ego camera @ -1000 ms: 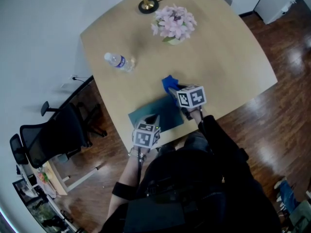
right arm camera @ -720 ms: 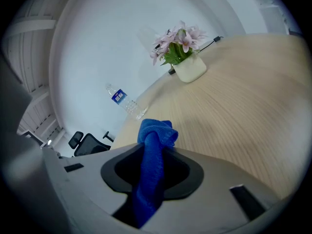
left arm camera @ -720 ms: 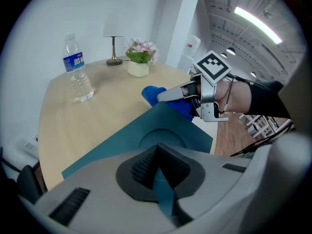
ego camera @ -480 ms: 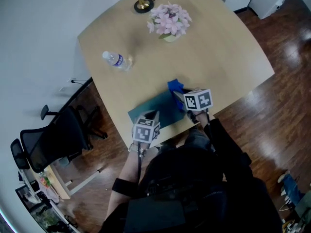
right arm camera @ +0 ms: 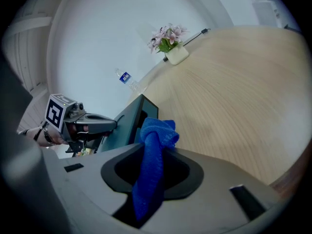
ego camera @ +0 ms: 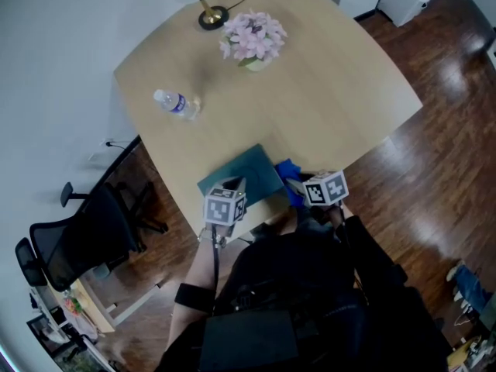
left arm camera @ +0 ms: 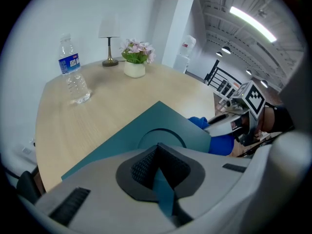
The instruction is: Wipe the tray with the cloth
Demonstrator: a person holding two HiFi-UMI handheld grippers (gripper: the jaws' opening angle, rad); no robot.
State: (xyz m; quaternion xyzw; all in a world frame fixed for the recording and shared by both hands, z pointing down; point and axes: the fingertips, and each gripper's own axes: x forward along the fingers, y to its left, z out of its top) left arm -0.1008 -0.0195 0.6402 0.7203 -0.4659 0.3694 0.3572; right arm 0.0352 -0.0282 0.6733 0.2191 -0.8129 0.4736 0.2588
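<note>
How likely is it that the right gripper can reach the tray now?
Probably yes: the right gripper, shut on the blue cloth, is just beside the teal tray, with nothing between them.

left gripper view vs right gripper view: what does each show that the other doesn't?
Only the left gripper view: the left gripper with its jaws shut on the near edge of the teal tray, the round recess in it, and a lamp.

Only the right gripper view: the right gripper with its jaws shut on the blue cloth, and a black cable on the wooden table.

Both: the tray, the cloth, the water bottle, the potted pink flowers, the table, and the opposite gripper.
</note>
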